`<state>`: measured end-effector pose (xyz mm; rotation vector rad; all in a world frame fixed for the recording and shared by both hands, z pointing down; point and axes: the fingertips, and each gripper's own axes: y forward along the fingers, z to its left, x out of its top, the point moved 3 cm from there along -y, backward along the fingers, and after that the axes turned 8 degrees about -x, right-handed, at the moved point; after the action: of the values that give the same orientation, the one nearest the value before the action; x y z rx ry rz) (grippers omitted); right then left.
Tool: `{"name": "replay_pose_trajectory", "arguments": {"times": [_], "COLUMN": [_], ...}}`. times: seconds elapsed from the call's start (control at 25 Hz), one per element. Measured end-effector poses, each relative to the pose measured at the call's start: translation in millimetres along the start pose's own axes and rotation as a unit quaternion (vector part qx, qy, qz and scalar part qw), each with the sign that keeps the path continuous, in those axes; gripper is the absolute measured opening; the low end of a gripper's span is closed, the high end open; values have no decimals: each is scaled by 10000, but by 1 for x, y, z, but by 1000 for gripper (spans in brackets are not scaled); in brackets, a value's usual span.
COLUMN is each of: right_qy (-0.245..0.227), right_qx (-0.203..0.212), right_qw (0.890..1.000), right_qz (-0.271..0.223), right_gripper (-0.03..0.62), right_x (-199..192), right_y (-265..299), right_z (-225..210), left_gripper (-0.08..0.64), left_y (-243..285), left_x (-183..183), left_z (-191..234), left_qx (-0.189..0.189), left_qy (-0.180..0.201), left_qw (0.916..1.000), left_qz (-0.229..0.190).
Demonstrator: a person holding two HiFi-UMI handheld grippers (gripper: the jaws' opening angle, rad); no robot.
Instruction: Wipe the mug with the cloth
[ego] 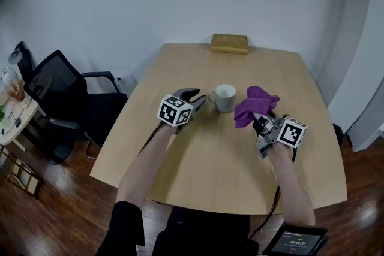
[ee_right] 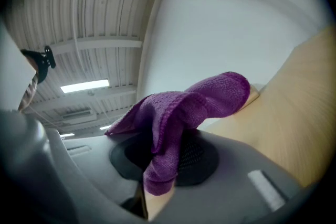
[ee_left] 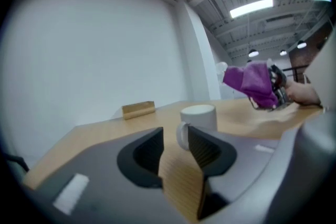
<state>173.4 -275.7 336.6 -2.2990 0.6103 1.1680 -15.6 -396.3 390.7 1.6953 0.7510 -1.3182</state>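
Note:
A white mug (ego: 225,96) stands upright near the middle of the wooden table (ego: 210,171), its handle turned to the left. My left gripper (ego: 201,99) rests low on the table just left of it, jaws open. In the left gripper view the mug (ee_left: 199,115) shows its handle just beyond the tips of the left gripper (ee_left: 176,139), with nothing between the jaws. My right gripper (ego: 261,120) sits right of the mug, shut on a purple cloth (ego: 255,104) that bunches up above it. In the right gripper view the cloth (ee_right: 189,107) drapes over the right gripper (ee_right: 168,155).
A flat wooden block (ego: 229,43) lies at the table's far edge. A black office chair (ego: 60,93) stands left of the table. A small screen device (ego: 297,241) shows at the bottom right. White walls close off the far side.

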Motion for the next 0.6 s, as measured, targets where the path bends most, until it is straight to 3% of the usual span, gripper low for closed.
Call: {"name": "replay_pose_trajectory", "arguments": {"times": [0.16,0.28,0.6], "right_qy": [690,799,246], "right_qx": [547,689,1082], "right_qw": [9960,9943,9938], "right_qz": [-160,-117,-72], "right_gripper": [78,78,80], "right_x": [3,3,-15], "right_y": [2,0,-47], "right_z": [10,33,116], "left_gripper": [164,157,142], "left_y": [-28,-51,-102], "left_x": [31,49,73], "left_z": [-43,-81,-152], "left_qx": [-426,-842,-1285], "left_qy": [-596,-810,-480], "left_qw": [9938,9862,9783], "left_qz": [-837,-1176,-1555]}}
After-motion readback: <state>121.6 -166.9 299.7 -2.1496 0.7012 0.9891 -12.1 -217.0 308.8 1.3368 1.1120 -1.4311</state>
